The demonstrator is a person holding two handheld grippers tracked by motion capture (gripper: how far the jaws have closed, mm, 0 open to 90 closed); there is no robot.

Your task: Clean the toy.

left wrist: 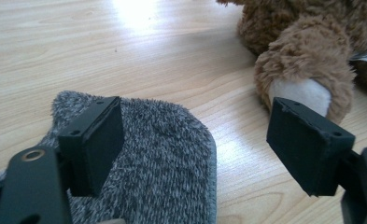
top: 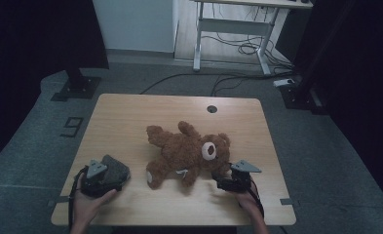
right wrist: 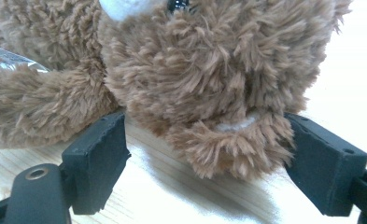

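My right tongs (right wrist: 204,158) straddle the ear of the soft, light teddy bear (top: 189,151) lying mid-table, pads not yet pressing, while my left tongs (left wrist: 195,149) gape over the limp grey cloth (left wrist: 172,158); I'd pinch plush deep.

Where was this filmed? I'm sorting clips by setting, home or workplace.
Most likely a lab or recording studio, not a home: a bare wooden table stands on grey carpet between dark curtains, with loose cables trailing under a height-adjustable desk behind it.
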